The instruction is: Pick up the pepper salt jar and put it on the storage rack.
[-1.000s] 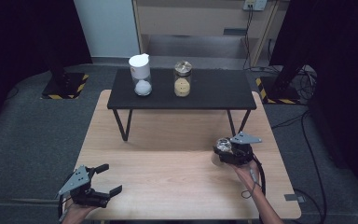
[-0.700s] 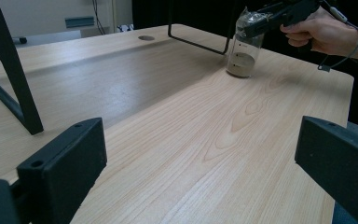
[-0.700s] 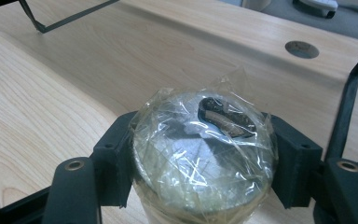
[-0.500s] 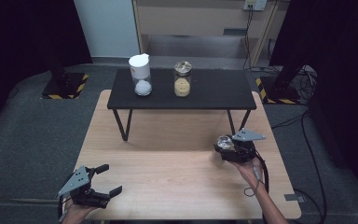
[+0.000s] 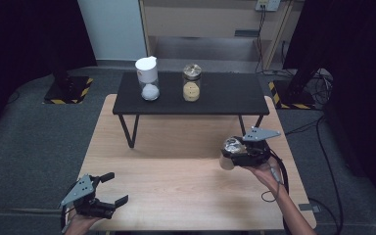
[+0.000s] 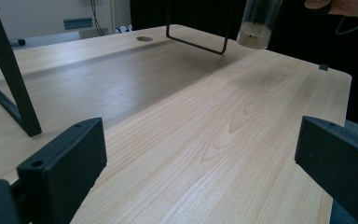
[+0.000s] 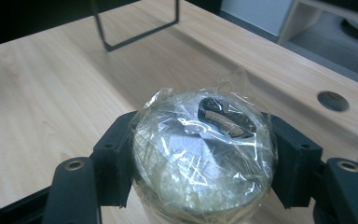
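Right gripper [image 5: 236,152] clamped on film-capped jar [image 7: 204,156], near table [image 5: 176,196] edge at 3 o'clock; left gripper [image 5: 110,188] apart, bare wood ahead.

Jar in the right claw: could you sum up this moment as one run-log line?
right claw: shut on jar, off the table | left claw: open, empty | shelf: two more jars
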Tool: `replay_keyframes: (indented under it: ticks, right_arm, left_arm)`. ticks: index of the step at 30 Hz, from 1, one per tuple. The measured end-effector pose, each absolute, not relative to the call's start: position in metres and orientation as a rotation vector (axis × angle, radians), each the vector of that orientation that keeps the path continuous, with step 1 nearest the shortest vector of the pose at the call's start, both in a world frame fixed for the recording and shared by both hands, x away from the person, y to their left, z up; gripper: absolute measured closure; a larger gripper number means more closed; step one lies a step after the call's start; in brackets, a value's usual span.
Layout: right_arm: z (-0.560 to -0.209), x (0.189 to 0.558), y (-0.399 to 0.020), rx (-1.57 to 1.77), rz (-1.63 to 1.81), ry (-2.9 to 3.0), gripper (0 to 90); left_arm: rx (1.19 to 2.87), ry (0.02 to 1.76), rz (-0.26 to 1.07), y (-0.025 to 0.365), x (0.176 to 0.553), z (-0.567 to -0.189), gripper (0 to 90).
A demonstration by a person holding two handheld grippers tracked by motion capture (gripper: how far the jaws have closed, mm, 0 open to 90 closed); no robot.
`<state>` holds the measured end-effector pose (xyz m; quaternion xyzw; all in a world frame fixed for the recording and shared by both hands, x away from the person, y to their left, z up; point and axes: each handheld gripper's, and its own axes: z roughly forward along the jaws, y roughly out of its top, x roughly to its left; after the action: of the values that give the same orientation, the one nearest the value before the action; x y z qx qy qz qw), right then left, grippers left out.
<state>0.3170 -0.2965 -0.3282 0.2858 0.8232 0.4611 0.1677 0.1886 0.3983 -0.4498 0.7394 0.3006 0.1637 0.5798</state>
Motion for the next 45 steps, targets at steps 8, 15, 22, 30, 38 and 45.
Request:
replay_keyframes:
  ticks: [8, 15, 22, 30, 38, 45]
  right_arm:
    - [-0.304, 0.325, -0.291, 0.729, 1.342, 2.398, 35.1]
    - [-0.287, 0.331, -0.285, 0.673, 1.360, 2.441, 35.1]
    - [-0.269, 0.338, -0.281, 0.660, 1.374, 2.468, 35.1]
    - [-0.245, 0.345, -0.277, 0.667, 1.357, 2.464, 35.1]
    - [-0.223, 0.352, -0.275, 0.695, 1.345, 2.447, 35.1]
    - [-0.202, 0.358, -0.273, 0.702, 1.330, 2.430, 35.1]
  left_arm:
    - [1.736, 0.698, 0.379, 0.398, 0.189, -0.449, 1.3]
    - [1.736, 0.696, 0.378, 0.398, 0.189, -0.449, 1.3]
    - [1.736, 0.696, 0.379, 0.398, 0.189, -0.449, 1.3]
    - [1.734, 0.695, 0.377, 0.399, 0.189, -0.449, 1.4]
    - [1.734, 0.694, 0.377, 0.399, 0.189, -0.449, 1.4]
    - [1.733, 0.695, 0.378, 0.399, 0.189, -0.449, 1.4]
